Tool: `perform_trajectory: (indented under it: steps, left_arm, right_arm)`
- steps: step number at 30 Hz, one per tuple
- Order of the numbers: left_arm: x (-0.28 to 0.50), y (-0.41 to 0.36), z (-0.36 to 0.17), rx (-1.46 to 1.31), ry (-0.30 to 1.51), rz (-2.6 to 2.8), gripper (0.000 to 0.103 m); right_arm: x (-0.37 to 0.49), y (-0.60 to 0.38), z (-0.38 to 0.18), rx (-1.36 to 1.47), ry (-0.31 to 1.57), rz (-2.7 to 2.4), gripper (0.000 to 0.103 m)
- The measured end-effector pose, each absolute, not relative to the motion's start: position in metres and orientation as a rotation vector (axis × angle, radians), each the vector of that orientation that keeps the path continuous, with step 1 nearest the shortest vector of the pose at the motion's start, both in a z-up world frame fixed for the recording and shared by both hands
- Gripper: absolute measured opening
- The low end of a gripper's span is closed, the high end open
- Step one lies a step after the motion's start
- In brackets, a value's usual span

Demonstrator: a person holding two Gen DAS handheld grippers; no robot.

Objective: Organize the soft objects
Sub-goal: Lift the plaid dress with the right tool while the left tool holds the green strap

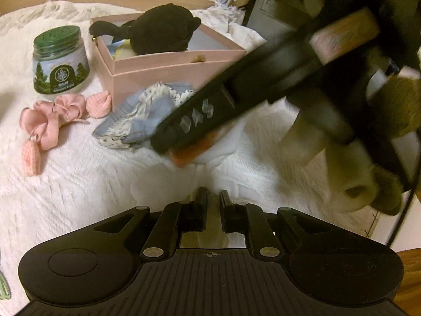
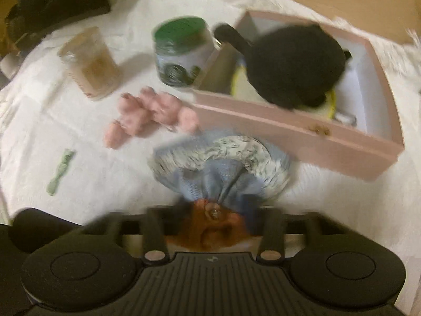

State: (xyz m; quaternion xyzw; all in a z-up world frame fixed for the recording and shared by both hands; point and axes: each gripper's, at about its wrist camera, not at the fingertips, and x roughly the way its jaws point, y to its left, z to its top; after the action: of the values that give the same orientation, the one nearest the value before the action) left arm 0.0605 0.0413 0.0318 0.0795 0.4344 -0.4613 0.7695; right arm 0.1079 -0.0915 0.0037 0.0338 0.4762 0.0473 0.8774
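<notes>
The blue and white fabric piece [image 2: 223, 163] lies bunched on the white fluffy blanket [image 1: 79, 184], just in front of the pink box [image 1: 168, 71]. An orange soft item [image 2: 213, 226] touches its near edge and sits between the jaws of the right gripper [image 2: 210, 221], which points down at it; the blur hides whether the pads press on it. Seen from the left wrist, that gripper crosses the view as a dark bar over the fabric. The left gripper [image 1: 213, 202] hangs above bare blanket with its jaws nearly together and nothing between them. A black plush toy [image 1: 160, 31] rests in the box on a yellow and white item [image 2: 326, 108]. Beside the box stands a green-lidded jar [image 1: 60, 60], with pink fabric flowers [image 1: 58, 118] in front of it. Farther left are a clear container [image 2: 89, 63] and a small green strip [image 2: 60, 171]
</notes>
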Motion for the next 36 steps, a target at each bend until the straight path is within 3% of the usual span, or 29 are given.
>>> perform_trajectory:
  steps: [7, 17, 21, 28, 36]
  left_arm:
    - [0.063, 0.042, 0.031, 0.164, 0.954, -1.006, 0.013]
    - [0.065, 0.05, 0.032, 0.137, 0.969, -0.99, 0.013]
    - [0.071, 0.063, 0.036, 0.079, 1.01, -0.96, 0.014]
    - [0.072, 0.136, 0.073, 0.001, 0.901, -0.73, 0.017]
    - [0.106, 0.189, 0.054, 0.001, 0.949, -0.315, 0.017]
  right_arm:
    - [0.107, -0.053, 0.082, 0.086, 0.833, 0.264, 0.011]
    - [0.105, -0.032, 0.182, 0.103, 0.653, 0.423, 0.01]
    - [0.096, -0.055, 0.178, 0.095, 0.663, 0.344, 0.01]
    - [0.068, -0.088, 0.13, 0.007, 0.707, 0.166, 0.011]
    - [0.049, -0.113, 0.091, 0.087, 0.769, 0.128, 0.011]
